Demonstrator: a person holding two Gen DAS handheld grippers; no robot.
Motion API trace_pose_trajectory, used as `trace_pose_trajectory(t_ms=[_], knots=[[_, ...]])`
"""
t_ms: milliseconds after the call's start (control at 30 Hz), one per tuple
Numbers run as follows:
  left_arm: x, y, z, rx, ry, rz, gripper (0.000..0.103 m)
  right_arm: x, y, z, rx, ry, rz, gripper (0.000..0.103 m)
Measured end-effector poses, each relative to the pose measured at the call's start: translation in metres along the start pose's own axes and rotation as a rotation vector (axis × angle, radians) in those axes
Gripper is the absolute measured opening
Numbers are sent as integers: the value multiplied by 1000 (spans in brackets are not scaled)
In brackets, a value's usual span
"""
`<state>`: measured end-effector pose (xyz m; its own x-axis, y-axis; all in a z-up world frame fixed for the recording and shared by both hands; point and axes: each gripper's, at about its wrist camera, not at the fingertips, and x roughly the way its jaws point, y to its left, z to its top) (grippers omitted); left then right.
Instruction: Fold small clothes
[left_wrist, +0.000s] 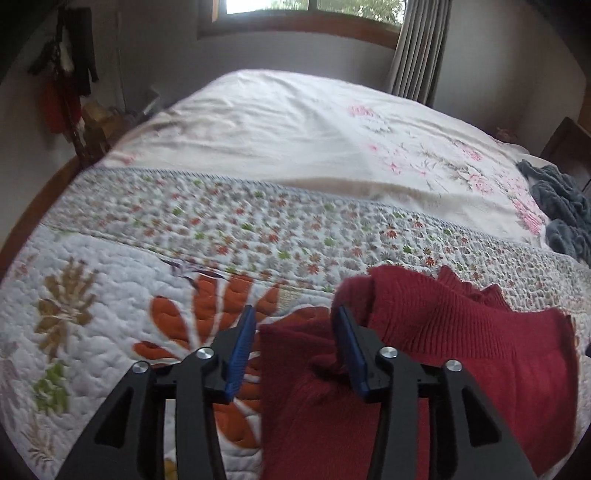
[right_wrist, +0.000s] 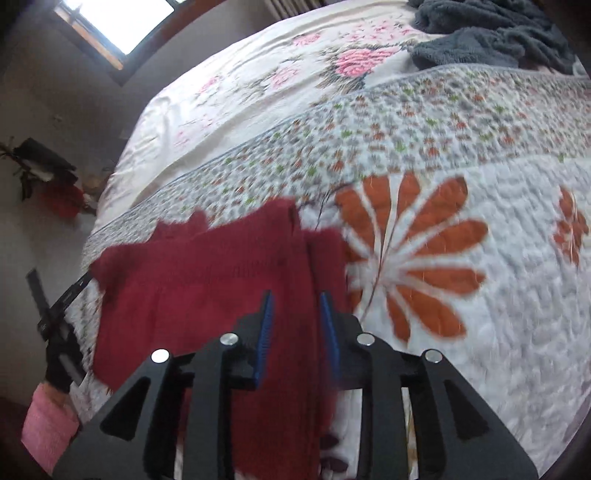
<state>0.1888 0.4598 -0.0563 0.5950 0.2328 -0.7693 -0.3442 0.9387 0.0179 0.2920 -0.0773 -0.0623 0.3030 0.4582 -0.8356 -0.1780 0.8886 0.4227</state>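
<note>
Left wrist view: left hand-held gripper (left_wrist: 293, 341) is standing apart over the red knit garment (left_wrist: 461, 332), which is lying on the near quilt (left_wrist: 92, 332). Right hand-held gripper (right_wrist: 295, 332) is also gaping, fabric between its pads, not clamped. Knit is likely soft, light, stretchy; pinch a ribbed edge.

Soft daylight from the window (left_wrist: 314, 7); motion-blurred, fisheye-curved edges.

Left gripper (left_wrist: 295, 319) jaws wide apart; right gripper (right_wrist: 297, 304) jaws parted narrower; pink sleeve (right_wrist: 48, 428) behind left gripper.
</note>
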Motion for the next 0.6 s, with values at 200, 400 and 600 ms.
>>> trace_pose_trajectory(t_ms=[200, 400, 600], knots=[[-38, 3, -18, -16, -46, -9, 49, -20, 5, -75, -65, 88, 60, 37], [-56, -29, -67, 52, 34, -153, 51, -15, 3, -122, -59, 134, 70, 37], [-47, -47, -107, 136, 121, -145, 53, -5, 10, -129, -81, 172, 57, 7]])
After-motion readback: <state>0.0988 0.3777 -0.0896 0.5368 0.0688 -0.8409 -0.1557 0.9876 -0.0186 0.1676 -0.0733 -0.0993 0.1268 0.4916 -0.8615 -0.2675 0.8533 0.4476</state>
